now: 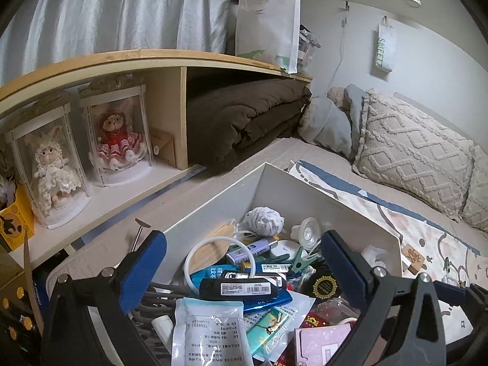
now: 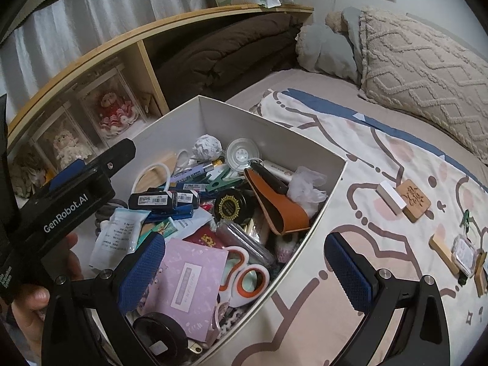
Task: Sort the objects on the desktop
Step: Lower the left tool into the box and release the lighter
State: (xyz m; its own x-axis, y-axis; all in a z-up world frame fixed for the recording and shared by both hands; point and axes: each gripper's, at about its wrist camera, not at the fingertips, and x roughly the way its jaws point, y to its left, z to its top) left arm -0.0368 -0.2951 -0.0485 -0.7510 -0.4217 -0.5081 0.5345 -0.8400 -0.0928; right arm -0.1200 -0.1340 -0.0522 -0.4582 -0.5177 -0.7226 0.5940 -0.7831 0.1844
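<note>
Left gripper [image 1: 244,270] jaws spread over black barcoded tube [image 1: 239,288] in white cardboard box [image 2: 317,213], right gripper [image 2: 244,270] jaws spread, straddling box rim, empty

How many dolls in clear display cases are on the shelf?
2, side by side in the left shelf compartment: a white-dressed doll on the left and a red-dressed doll to its right. Others may sit out of view further left.

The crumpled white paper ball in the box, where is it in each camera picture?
Left wrist: crumpled white paper ball sits center, near the white box's far corner.
Right wrist: ball sits upper-middle, near that same corner.
Shared landmark: round clear plastic disc right of it.
</note>
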